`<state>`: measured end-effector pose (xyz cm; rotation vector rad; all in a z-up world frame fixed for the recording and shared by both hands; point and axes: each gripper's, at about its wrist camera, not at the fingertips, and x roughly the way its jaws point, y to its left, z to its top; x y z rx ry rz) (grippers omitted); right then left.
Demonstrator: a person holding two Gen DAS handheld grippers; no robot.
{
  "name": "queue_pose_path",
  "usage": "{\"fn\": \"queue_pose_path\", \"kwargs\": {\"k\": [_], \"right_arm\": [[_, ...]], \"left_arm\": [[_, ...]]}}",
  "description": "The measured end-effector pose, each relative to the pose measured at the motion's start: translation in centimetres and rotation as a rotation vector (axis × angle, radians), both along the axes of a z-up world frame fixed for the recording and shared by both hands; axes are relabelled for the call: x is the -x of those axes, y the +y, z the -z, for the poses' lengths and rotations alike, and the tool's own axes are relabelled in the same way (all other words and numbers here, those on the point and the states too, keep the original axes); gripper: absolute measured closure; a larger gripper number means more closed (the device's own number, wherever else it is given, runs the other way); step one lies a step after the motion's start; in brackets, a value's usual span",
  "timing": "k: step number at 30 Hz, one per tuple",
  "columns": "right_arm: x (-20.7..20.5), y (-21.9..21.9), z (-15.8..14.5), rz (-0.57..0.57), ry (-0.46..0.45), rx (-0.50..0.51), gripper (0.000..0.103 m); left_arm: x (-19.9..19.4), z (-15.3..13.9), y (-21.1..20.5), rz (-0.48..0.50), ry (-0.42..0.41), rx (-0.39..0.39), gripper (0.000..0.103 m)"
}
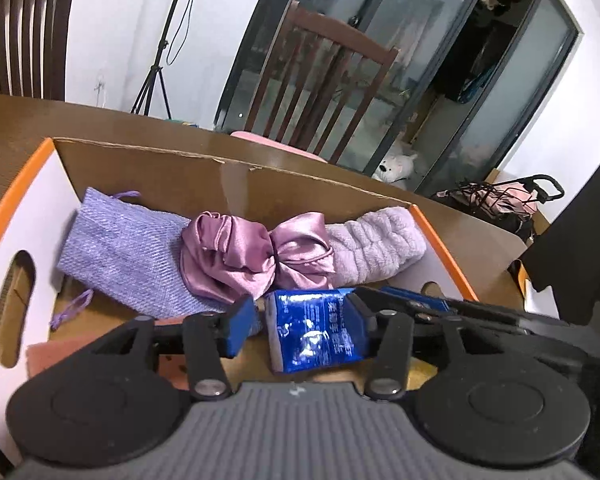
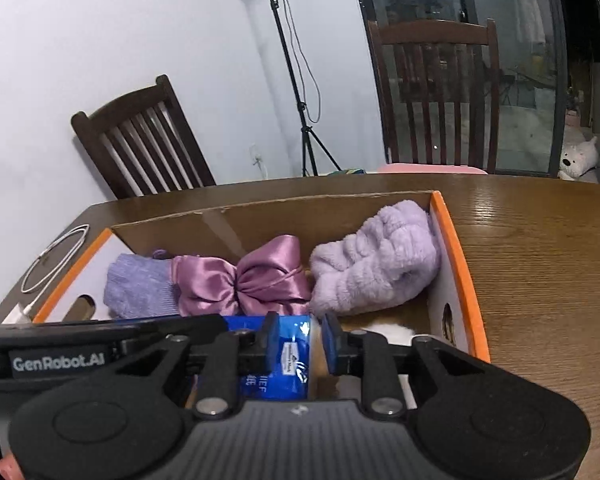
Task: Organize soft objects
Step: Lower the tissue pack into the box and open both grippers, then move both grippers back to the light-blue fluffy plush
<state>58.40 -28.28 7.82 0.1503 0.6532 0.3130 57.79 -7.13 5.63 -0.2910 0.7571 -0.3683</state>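
Observation:
A cardboard box (image 1: 148, 168) with orange rims stands on the wooden table. It holds a purple knit pouch (image 1: 120, 252), a pink satin bow bundle (image 1: 256, 256) and a fluffy lilac cloth (image 1: 376, 244). A blue foil packet (image 1: 312, 328) hangs over the box's near part. My left gripper (image 1: 300, 320) has its jaws apart, and the packet sits between them without a clear pinch. My right gripper (image 2: 296, 340) is shut on the same blue packet (image 2: 288, 356). The box (image 2: 456, 248), pouch (image 2: 140, 288), bow (image 2: 252, 280) and lilac cloth (image 2: 376, 264) also show in the right wrist view.
A pink flat piece (image 1: 44, 354) lies in the box's near left. Something white (image 2: 388, 330) lies under the right gripper. A coiled white cable (image 2: 56, 256) lies on the table left of the box. Dark wooden chairs (image 2: 140, 140) stand at the far table edge.

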Motion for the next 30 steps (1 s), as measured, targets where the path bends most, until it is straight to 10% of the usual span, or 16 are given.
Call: {"fn": "queue_pose_path", "kwargs": {"k": [3, 15, 30], "right_arm": [[0.3, -0.1, -0.9, -0.022, -0.03, 0.014, 0.055], [5.8, 1.6, -7.5, -0.156, -0.256, 0.004, 0.046], [15.5, 3.1, -10.8, -0.215, -0.352, -0.085, 0.031]], "left_arm": [[1.9, -1.2, 0.9, -0.007, -0.046, 0.014, 0.033], [14.6, -5.8, 3.0, -0.117, -0.343, -0.175, 0.016], [28.7, -3.6, 8.9, -0.3, -0.357, -0.247, 0.01]]}}
